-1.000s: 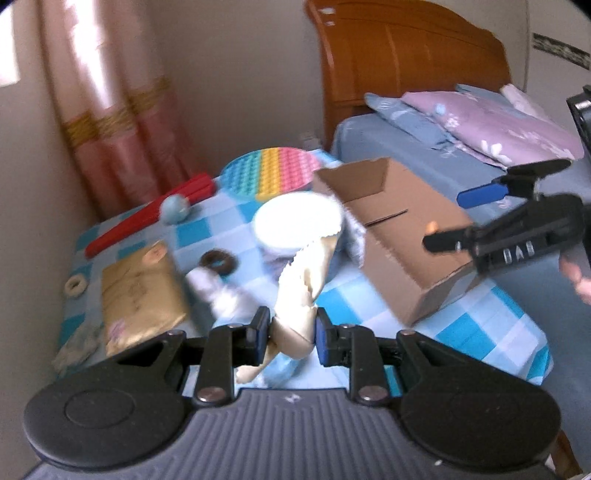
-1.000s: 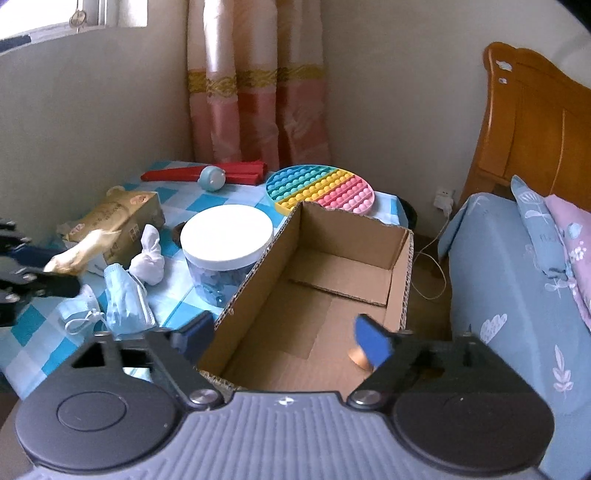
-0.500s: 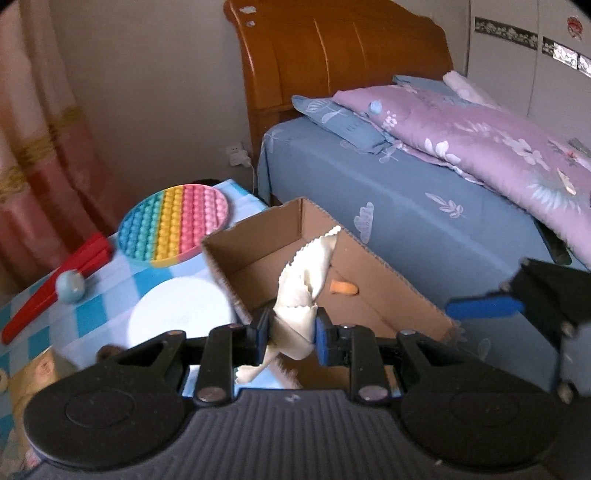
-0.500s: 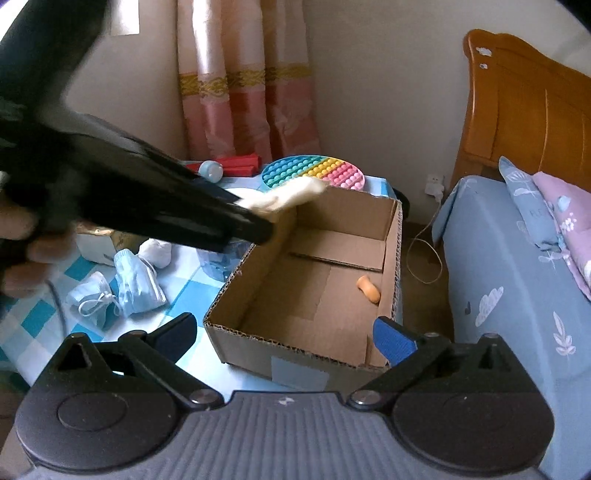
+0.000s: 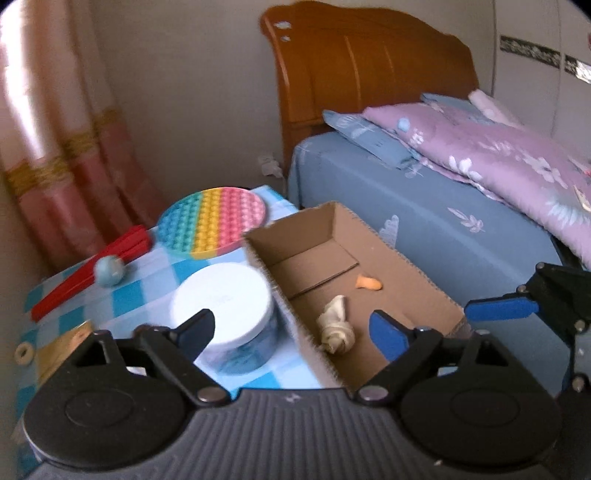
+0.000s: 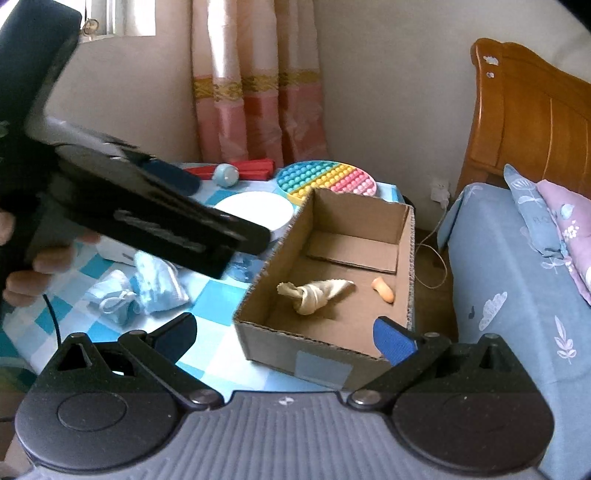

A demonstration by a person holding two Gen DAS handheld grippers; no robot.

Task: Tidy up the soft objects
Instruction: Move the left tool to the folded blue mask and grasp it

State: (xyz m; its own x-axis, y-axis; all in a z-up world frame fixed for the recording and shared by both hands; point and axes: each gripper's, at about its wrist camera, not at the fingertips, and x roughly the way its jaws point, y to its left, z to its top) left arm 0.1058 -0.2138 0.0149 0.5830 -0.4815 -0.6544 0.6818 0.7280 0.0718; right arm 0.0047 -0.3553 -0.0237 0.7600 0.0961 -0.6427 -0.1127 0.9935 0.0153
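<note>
Drop made: the left gripper (image 5: 291, 328) is opening with nothing between its jaws, the knotted cream cloth (image 6: 314, 293) lies in the open brown cardboard box (image 6: 334, 360), and the right gripper (image 6: 284, 336), spread and empty, should next take the crumpled blue face masks (image 6: 147, 288) at its ten o'clock.

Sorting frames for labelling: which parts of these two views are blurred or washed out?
Left wrist view: mostly soft, the curtain glares pale, the cream cloth in the cardboard box stays readable. Right wrist view: the left gripper smears dark across the left, the window blows out, the box interior is sharp.
</note>
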